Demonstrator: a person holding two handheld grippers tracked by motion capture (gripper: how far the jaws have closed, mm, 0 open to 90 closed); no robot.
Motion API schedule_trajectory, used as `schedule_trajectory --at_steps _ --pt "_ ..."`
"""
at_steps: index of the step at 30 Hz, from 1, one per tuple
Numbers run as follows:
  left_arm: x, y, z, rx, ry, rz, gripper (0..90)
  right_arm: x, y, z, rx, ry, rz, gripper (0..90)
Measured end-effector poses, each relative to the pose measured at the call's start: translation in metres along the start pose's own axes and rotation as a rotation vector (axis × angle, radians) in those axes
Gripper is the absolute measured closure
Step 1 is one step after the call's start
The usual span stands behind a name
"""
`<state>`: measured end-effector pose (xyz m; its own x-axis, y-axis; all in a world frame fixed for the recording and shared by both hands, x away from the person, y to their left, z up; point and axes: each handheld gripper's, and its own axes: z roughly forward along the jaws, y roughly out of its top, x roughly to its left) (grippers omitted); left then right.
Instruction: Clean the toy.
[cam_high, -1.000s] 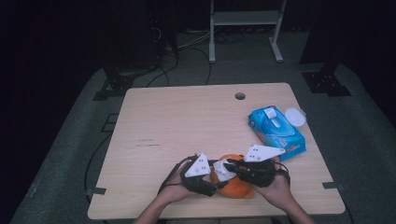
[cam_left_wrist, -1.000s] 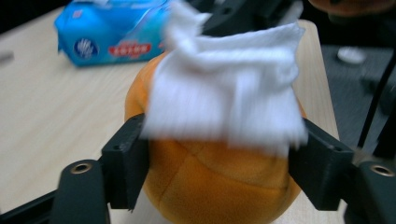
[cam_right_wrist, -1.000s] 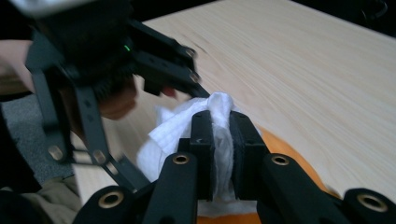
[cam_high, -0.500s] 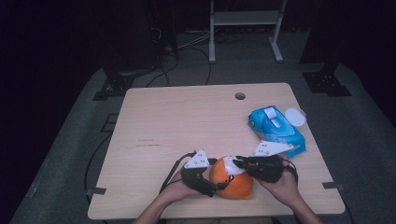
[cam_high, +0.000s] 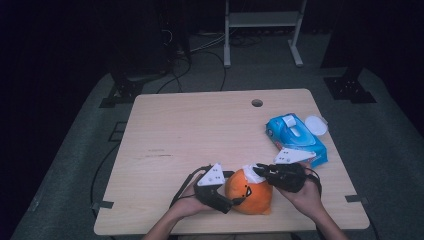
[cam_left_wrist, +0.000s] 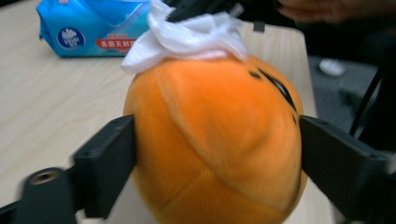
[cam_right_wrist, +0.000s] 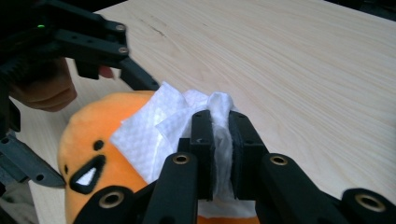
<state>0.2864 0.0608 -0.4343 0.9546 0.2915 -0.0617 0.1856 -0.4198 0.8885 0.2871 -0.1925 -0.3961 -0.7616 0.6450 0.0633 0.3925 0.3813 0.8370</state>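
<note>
An orange plush toy (cam_high: 250, 192) with a drawn face sits at the table's near edge. My left gripper (cam_high: 231, 197) holds it from the left. In the left gripper view the two black jaws stand wide and lie against both sides of the toy (cam_left_wrist: 215, 140). These jaws have just been opening, with the toy still between them. A white wipe (cam_right_wrist: 149, 135) is draped over the toy's top. My right gripper (cam_right_wrist: 220, 135) is shut on a bunched fold of that wipe and comes in from the right (cam_high: 260, 172).
A blue pack of wipes (cam_high: 295, 137) lies at the right of the wooden table (cam_high: 200, 130), with a round white lid (cam_high: 316, 125) beside it. A cable hole (cam_high: 257, 103) sits near the far edge. Cables and stand legs are on the floor beyond.
My right gripper has shifted to the right with the wipe, uncovering more of the orange toy. The left hand has stayed where it was, and its jaws stand wider.
</note>
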Motion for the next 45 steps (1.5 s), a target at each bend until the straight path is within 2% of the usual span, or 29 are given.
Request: schedule_trajectory --at_steps 2,3,4,6,8,10,13,14,15,17,20,21,23,24,25,28,31,32,33,36,38,39,40,43,44,45 --pt "0.001 0.001 0.001 -0.012 -0.006 -0.042 12.5 0.007 0.003 0.000 -0.009 0.026 -0.005 80.8" --pt "0.001 0.002 0.001 -0.017 -0.005 -0.054 13.5 0.012 0.005 0.000 -0.011 0.038 -0.017 80.7" --pt "0.001 0.001 0.001 -0.018 0.005 -0.049 16.0 0.017 0.007 0.000 -0.017 0.062 -0.020 80.7" --pt "-0.001 0.000 0.000 -0.011 0.024 -0.002 23.6 0.025 0.010 0.002 -0.024 0.101 -0.030 80.6" --pt "-0.002 -0.001 -0.002 -0.011 0.031 0.027 27.2 0.029 0.011 0.003 -0.015 0.089 -0.059 80.6" --pt "-0.003 -0.001 -0.003 -0.009 0.035 0.064 29.7 0.024 0.011 0.002 -0.019 0.083 -0.053 80.5" --pt "-0.005 -0.002 -0.003 -0.011 0.034 0.106 30.5 0.012 0.007 0.000 -0.010 0.025 -0.037 80.5" --pt "-0.005 -0.002 -0.003 -0.011 0.034 0.106 30.6 0.012 0.007 0.000 -0.010 0.025 -0.037 80.5" --pt "-0.007 -0.002 -0.003 -0.016 0.029 0.127 30.9 0.004 0.004 -0.002 -0.007 -0.003 -0.021 80.5" --pt "-0.008 -0.001 -0.003 -0.014 0.029 0.153 31.2 0.001 0.003 -0.003 -0.005 -0.017 -0.024 80.5" --pt "-0.010 0.000 -0.002 -0.009 0.033 0.176 30.9 0.003 0.004 -0.004 -0.010 -0.012 -0.019 80.6" --pt "-0.013 0.000 -0.001 -0.001 0.038 0.215 30.8 0.010 0.008 -0.005 -0.029 0.031 -0.024 80.6" --pt "-0.014 0.001 0.000 0.006 0.038 0.227 30.4 0.020 0.011 -0.003 -0.030 0.058 -0.040 80.5" --pt "-0.014 0.001 0.000 0.006 0.038 0.227 30.3 0.020 0.011 -0.003 -0.030 0.058 -0.040 80.5" --pt "-0.012 -0.001 -0.002 0.010 0.033 0.224 30.2 0.026 0.013 -0.001 -0.026 0.066 -0.069 80.4" --pt "-0.008 -0.005 -0.004 0.009 0.029 0.200 30.2 0.022 0.011 0.000 -0.012 0.058 -0.071 80.4" --pt "-0.003 -0.008 -0.006 0.012 0.023 0.171 30.1 0.009 0.004 -0.001 0.003 0.020 -0.044 80.4" --pt "-0.003 -0.008 -0.006 0.012 0.023 0.171 30.0 0.009 0.004 -0.001 0.003 0.020 -0.044 80.4" --pt "0.000 -0.010 -0.006 0.010 0.017 0.158 30.1 -0.003 -0.003 -0.002 0.015 0.001 -0.013 80.4" --pt "0.000 -0.009 -0.006 0.009 0.015 0.159 30.0 -0.009 -0.006 -0.003 0.021 0.000 0.011 80.4" --pt "0.000 -0.009 -0.006 0.013 0.011 0.158 29.5 -0.008 -0.006 -0.004 0.021 -0.004 0.011 80.5" --pt "0.001 -0.010 -0.007 0.019 0.010 0.153 28.9 0.000 -0.002 -0.005 0.014 -0.005 -0.009 80.5" --pt "0.001 -0.010 -0.007 0.019 0.010 0.153 28.4 0.000 -0.002 -0.005 0.014 -0.005 -0.009 80.5" --pt "0.001 -0.011 -0.007 0.026 0.013 0.143 27.3 0.016 0.004 -0.002 0.001 0.012 -0.061 80.4" --pt "0.001 -0.011 -0.007 0.026 0.013 0.143 27.1 0.016 0.004 -0.002 0.001 0.012 -0.061 80.4" --pt "0.002 -0.012 -0.008 0.025 0.010 0.140 26.9 0.020 0.004 -0.001 0.008 0.002 -0.087 80.4"
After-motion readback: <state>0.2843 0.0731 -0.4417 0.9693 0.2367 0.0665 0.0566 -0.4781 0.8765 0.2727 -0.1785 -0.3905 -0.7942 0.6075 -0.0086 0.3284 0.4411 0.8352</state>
